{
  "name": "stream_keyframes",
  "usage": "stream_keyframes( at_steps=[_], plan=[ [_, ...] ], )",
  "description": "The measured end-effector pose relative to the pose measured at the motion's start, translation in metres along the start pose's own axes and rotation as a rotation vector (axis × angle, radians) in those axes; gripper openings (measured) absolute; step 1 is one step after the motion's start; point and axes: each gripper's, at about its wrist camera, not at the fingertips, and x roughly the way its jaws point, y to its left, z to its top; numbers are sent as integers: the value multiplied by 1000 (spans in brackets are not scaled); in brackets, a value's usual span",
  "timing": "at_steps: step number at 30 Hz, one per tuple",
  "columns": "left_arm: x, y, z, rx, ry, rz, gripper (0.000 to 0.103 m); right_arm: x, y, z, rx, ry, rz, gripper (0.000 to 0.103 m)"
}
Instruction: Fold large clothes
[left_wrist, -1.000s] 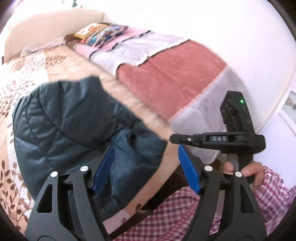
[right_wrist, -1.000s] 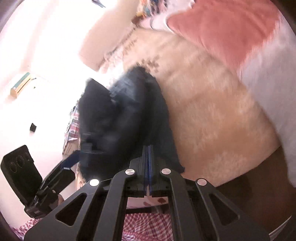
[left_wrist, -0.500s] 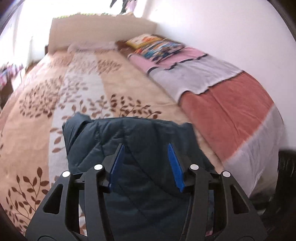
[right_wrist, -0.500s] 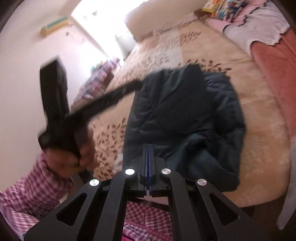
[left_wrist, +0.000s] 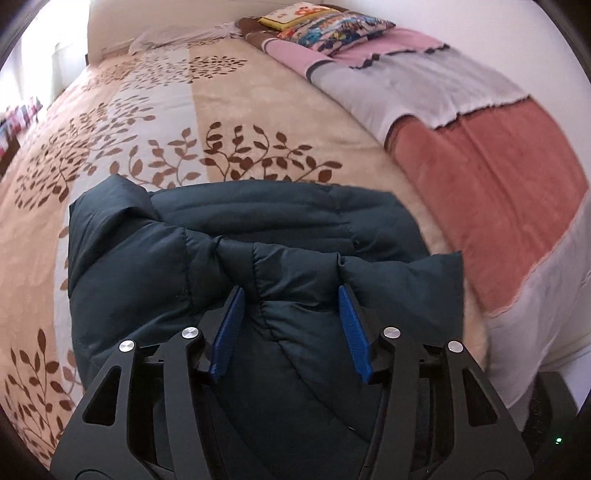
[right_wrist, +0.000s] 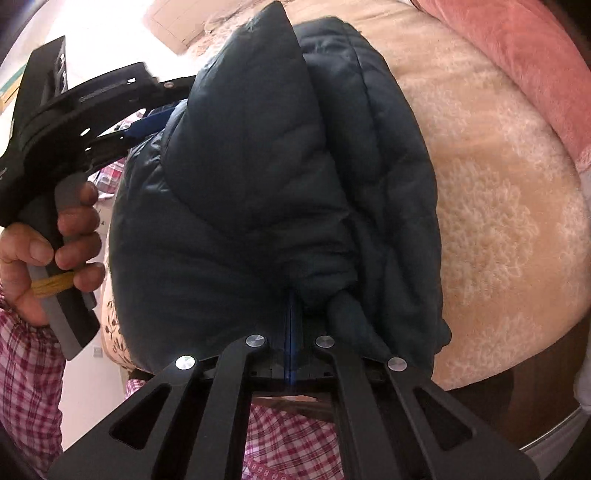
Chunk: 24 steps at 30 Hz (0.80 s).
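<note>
I am holding my left hand-held gripper (left_wrist: 291, 291) over the dark jacket (left_wrist: 258, 258), its blue pads (left_wrist: 231, 325) standing well apart with a puffy fold of the jacket bulging up between them; neither pad is pressing the fabric that I can see. The jacket is lying bunched and partly folded on the bed (left_wrist: 207, 122), near the foot edge closest to me, on the beige blanket with the brown leaf print. Beside it, toward the wall, a striped blanket (left_wrist: 491, 177) in pink, grey and salmon is running along the bed, and colourful pillows (left_wrist: 332, 26) are sitting at the far end.

In the right wrist view, my right hand-held gripper (right_wrist: 291, 317) is clamped tight on the jacket (right_wrist: 251, 177): the blue pads are meeting in a thin line, with a pinch of the fabric gathered right at the tips. The jacket is rising from that pinch in a tall padded fold, standing up off the bed (right_wrist: 498, 221). At the left of that view my left hand (right_wrist: 48, 251) is gripping the handle of the left hand-held gripper (right_wrist: 147, 123), whose blue tips are reaching the jacket's far side. My checked sleeve (right_wrist: 26, 369) is showing below.
</note>
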Motion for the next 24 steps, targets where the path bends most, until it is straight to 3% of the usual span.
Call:
stream_keyframes(
  at_steps=[8,24],
  plan=[
    [12,-2,-4,8,-11,16,52,14,-16,2,26,20,36,0],
    [22,-1,-12,16,-46,21,56,16,-17,3,28,32,13,0]
  ],
)
